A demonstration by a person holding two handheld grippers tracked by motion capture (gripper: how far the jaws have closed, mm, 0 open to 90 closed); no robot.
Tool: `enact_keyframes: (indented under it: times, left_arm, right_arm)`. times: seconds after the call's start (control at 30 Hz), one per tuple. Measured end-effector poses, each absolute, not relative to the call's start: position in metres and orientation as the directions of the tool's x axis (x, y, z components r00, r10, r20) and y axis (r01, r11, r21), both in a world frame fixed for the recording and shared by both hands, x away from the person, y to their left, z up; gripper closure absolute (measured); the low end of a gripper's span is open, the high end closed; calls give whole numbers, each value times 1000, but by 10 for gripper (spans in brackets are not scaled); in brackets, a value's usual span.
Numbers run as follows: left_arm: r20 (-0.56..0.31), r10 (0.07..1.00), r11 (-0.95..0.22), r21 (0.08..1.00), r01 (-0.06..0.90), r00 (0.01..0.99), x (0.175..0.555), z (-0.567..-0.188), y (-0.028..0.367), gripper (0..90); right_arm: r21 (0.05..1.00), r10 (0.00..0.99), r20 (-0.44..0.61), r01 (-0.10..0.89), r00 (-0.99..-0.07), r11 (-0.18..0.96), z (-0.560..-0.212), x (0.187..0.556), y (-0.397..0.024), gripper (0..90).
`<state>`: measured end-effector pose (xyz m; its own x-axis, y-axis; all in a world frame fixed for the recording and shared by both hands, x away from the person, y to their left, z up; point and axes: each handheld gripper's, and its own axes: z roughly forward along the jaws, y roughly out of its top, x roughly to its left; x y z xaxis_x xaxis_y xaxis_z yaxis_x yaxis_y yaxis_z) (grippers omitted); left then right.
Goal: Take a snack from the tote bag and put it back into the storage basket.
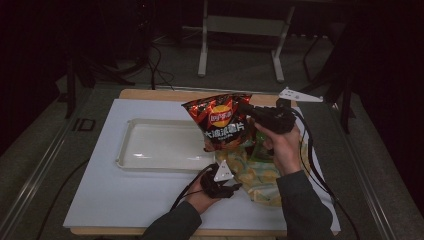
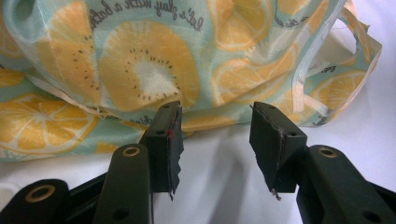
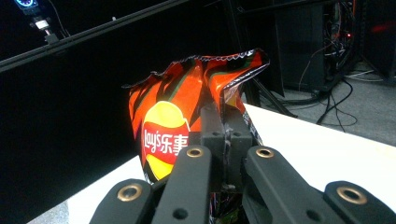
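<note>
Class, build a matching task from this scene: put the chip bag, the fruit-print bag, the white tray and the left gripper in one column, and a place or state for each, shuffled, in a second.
1. chip bag
2. fruit-print bag
3. white tray
4. left gripper

A. jaws apart, nothing between them
B. lies empty on the table
C. held up, pinched by the right gripper
D. lies crumpled on the table

Pairs: 1-C, 2-D, 3-B, 4-A

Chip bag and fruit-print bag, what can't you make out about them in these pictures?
- Chip bag, right gripper view: lower part hidden behind the right gripper, whose fingers are shut on its edge.
- Chip bag, high view: small print too small and dim to read.
- Fruit-print bag, left gripper view: cut off by the top and left edges; inside not visible.
- Fruit-print bag, high view: partly covered by the chip bag and the right hand.
</note>
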<state>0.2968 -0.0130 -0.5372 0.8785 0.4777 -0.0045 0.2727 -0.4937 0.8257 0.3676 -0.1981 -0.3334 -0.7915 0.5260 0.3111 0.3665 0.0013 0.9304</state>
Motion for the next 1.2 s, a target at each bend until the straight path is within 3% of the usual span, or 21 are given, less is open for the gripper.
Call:
enact_keyframes:
  times: [0.7, 1.2]
  left_arm:
    - [-7, 473, -494, 826, 272, 881, 297, -537, -13, 525]
    - [-10, 474, -489, 828, 273, 881, 297, -537, -13, 525]
  right_arm:
    - [914, 467, 367, 405, -804, -21, -346, 394, -159, 900]
    - [919, 468, 366, 393, -804, -44, -337, 418, -136, 900]
